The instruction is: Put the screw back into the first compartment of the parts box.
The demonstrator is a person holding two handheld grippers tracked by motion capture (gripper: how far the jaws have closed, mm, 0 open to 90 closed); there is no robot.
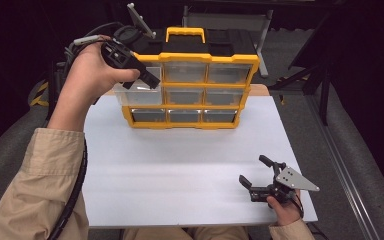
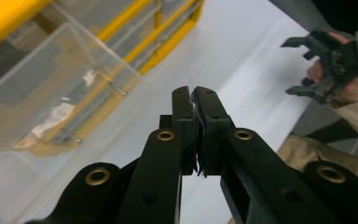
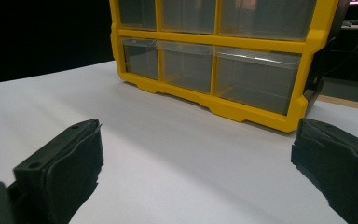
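Note:
A yellow and black organizer point(image 1: 207, 59) with clear drawers stands at the back of the white table point(image 1: 180, 170). Its middle-left drawer point(image 1: 135, 95) is pulled out toward the left; in the left gripper view this clear drawer point(image 2: 51, 88) looks empty. My left gripper point(image 1: 152, 80) hangs in the air just above the drawer's front, tilted downward. Its jaws point(image 2: 195, 100) are shut, pad against pad. My right gripper point(image 1: 252, 170) rests low near the table's front right corner. It stands open point(image 3: 200, 154) with nothing between its jaws and faces the organizer point(image 3: 223, 42).
A yellow carry handle point(image 1: 185, 32) tops the organizer. A grey chair frame point(image 1: 230, 20) stands behind the table, and dark stands point(image 1: 310, 75) are at the right. The left gripper view also takes in the right gripper point(image 2: 290, 67) beyond the table's edge.

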